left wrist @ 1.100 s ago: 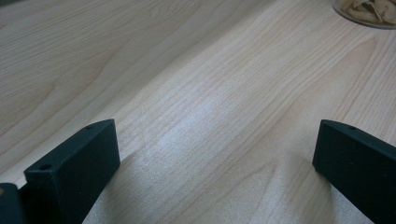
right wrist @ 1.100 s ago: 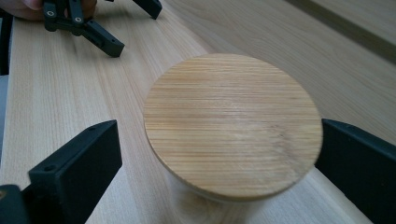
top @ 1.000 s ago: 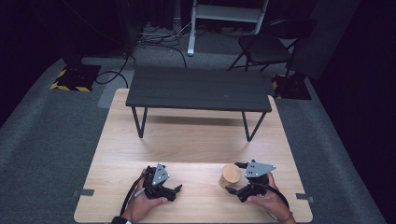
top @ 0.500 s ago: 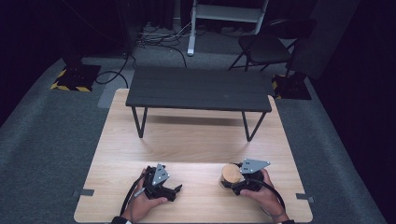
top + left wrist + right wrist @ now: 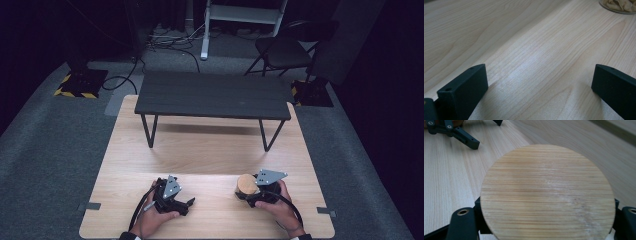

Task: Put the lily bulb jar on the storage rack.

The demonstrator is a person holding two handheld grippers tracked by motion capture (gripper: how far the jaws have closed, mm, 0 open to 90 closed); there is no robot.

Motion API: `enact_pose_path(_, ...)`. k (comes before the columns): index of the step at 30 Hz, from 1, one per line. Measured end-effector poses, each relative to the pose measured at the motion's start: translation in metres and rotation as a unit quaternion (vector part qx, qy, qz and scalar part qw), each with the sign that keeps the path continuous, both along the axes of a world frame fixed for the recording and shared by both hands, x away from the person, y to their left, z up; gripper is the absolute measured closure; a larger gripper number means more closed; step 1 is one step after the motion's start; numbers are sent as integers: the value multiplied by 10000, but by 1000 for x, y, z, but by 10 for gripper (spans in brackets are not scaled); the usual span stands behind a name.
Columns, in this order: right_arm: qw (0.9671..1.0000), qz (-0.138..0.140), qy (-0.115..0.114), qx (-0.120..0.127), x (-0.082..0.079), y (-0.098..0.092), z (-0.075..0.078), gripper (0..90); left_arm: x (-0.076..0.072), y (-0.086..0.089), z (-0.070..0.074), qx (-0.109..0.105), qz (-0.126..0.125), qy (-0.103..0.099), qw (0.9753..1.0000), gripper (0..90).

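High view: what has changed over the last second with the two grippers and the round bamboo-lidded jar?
The right gripper, jaws around the round bamboo-lidded jar, slid slightly left and nearer the person with it. The left gripper stayed open on the light wooden table; the black bench is unmoved.

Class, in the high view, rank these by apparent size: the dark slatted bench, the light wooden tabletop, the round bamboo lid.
1. Light wooden tabletop
2. Dark slatted bench
3. Round bamboo lid, by far the smallest, sitting at the right gripper.
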State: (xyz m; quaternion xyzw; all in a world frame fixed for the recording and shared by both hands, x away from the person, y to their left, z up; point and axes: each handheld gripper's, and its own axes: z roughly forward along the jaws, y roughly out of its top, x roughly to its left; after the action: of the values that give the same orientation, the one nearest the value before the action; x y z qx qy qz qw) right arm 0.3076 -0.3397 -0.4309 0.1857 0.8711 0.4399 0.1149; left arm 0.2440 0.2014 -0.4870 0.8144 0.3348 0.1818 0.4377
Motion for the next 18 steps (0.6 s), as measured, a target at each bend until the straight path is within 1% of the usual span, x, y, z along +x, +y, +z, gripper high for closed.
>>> enact_pose_path(5,10000,-62,15,72,-1,1,15,249,0,0,0,1,-1,0,10000,5)
enact_pose_path(6,10000,-62,15,72,-1,1,15,249,0,0,0,1,-1,0,10000,5)
enact_pose_path(7,9999,-90,35,50,0,3,25,249,0,0,0,-1,0,1,10000,5)
enact_pose_path(10,9999,-114,2,-9,2,7,41,249,0,0,0,-1,1,1,10000,5)
enact_pose_path(12,9999,-118,22,-1,5,9,53,249,0,0,0,2,-1,1,10000,5)
enact_pose_path(15,9998,-158,-107,-63,7,13,71,249,0,0,0,2,-1,1,10000,4)
enact_pose_path(18,9997,-206,-110,-11,14,15,89,249,0,0,0,2,0,1,10000,5)
